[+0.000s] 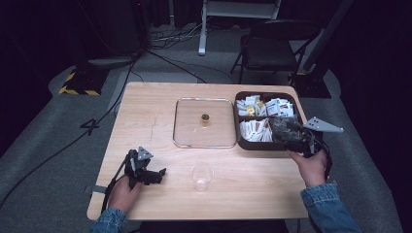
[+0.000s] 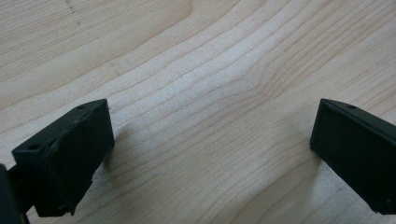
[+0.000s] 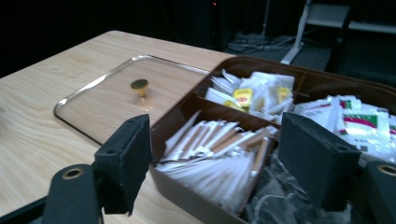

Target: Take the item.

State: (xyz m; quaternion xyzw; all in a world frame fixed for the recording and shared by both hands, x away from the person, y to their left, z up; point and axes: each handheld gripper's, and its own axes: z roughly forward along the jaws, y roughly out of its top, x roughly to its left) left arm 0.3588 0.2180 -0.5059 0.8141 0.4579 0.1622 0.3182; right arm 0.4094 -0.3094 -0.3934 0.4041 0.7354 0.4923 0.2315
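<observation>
The right gripper (image 1: pixel 287 130) is held over the near right corner of the brown compartment box (image 1: pixel 241 143), above the box's near right compartment. Its jaws are spread wide with nothing between the pads; in the right gripper view the near wall of the box (image 3: pixel 187 196) is framed between them. The right hand (image 1: pixel 311 166) is seen just beyond the box's near edge, with a denim sleeve (image 1: pixel 326 206) behind it.

In that near right compartment crumpled dark wrappers (image 3: pixel 275 198) are seen directly below the jaws. In the near left compartment, long white and tan sachets (image 3: pixel 210 154) are stacked, some leaning on the divider. In the far left compartment, white packets with yellow labels (image 3: pixel 254 93) are piled. In the far right compartment, white packets with green and red print (image 3: pixel 362 119) are laid.

The clear glass lid (image 1: pixel 204 122), with a small brass knob (image 1: pixel 205 117) at its centre, is laid flat on the table, touching or just beside the box's left wall.

A clear plastic cup (image 1: pixel 201 176) stands upright nearer the person than the box, off its near left corner and well apart from it.

The left gripper (image 1: pixel 154 175) is rested low over the wooden table (image 1: pixel 145 111), well to the left of the box, held by the left hand (image 1: pixel 124 193). Its jaws are spread wide over bare wood (image 2: pixel 210 116), nothing held.
</observation>
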